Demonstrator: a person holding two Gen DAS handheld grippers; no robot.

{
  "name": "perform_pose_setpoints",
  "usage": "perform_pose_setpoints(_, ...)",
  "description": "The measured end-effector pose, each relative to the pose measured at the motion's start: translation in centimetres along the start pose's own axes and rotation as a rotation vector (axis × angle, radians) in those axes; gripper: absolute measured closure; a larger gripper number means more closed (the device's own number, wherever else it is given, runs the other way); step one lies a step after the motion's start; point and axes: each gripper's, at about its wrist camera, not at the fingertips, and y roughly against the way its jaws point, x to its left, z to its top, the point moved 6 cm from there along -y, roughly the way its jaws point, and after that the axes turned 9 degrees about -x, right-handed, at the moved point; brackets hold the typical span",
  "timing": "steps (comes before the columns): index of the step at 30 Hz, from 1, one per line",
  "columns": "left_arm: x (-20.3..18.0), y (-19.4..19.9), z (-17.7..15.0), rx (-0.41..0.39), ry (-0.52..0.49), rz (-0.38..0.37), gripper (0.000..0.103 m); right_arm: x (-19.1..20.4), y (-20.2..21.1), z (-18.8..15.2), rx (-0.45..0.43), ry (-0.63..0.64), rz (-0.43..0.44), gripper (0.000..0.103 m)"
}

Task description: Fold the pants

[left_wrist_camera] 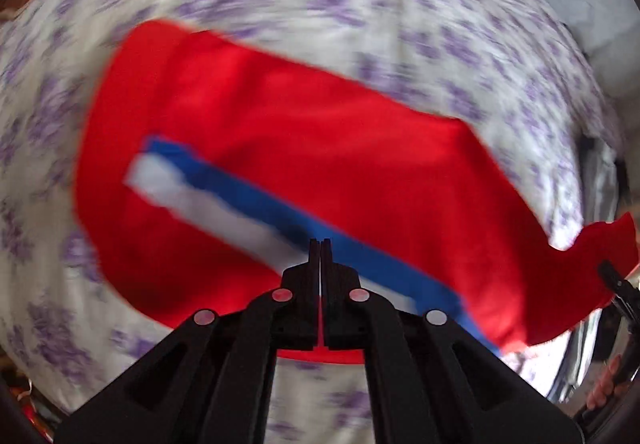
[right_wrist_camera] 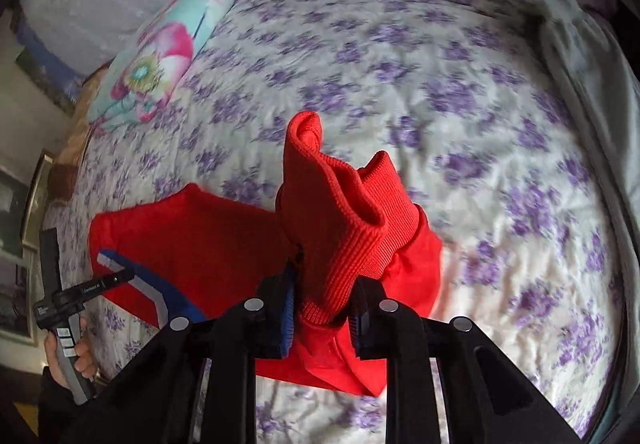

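Red pants (left_wrist_camera: 304,147) lie spread across a bed under a bedspread (left_wrist_camera: 460,55) printed with purple flowers, one end lifted off it. Left wrist view: the fabric runs from far left to near right, with a blue stripe (left_wrist_camera: 256,195) and a white stripe (left_wrist_camera: 192,199) side by side along the leg; much of this view is motion-blurred. The left gripper (left_wrist_camera: 321,244) sits over the near edge of the pants, its fingers pressed together with red cloth showing in the thin slit between them, so it is clamped on the fabric's edge. At the far right of this view the red cloth rises to a point where the other tool holds it, though that grip is too small and blurred to read here. Right wrist view supplies this: the right gripper (right_wrist_camera: 324,304) is closed on a ribbed cuff (right_wrist_camera: 340,211), which bunches upward between the fingers and stands above them, the rest of the leg hanging beneath and trailing to the left. This view also shows what the left view does not: the person's left hand (right_wrist_camera: 70,352) wrapped round the other tool's handle at the near left, and a pillow (right_wrist_camera: 160,55) with a pink and turquoise flower print at the far left of the bed. The left view catches only a sliver of that pillow at its top edge.
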Motion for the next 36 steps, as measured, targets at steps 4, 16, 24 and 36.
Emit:
perform_pose_setpoints(4,2.2,-0.8,-0.3,-0.006,0.093,-0.086,0.102,6.3,-4.9,-0.8,0.061,0.163,-0.012,0.083)
perform_pose_setpoints(16,1.9,-1.0,-0.6,-0.015,0.085,-0.092,0.102,13.6,-8.3,-5.0,0.215,0.352,0.036,0.040)
perform_pose_setpoints(24,1.8,-1.1,-0.5,-0.006,0.073,-0.081,0.102,13.8,-5.2,-2.2,0.144,0.307,0.107,0.076)
perform_pose_setpoints(36,1.7,2.7,0.0,-0.025,0.094,-0.086,0.102,12.8,-7.6,-2.3,0.273,0.192,0.201,0.080)
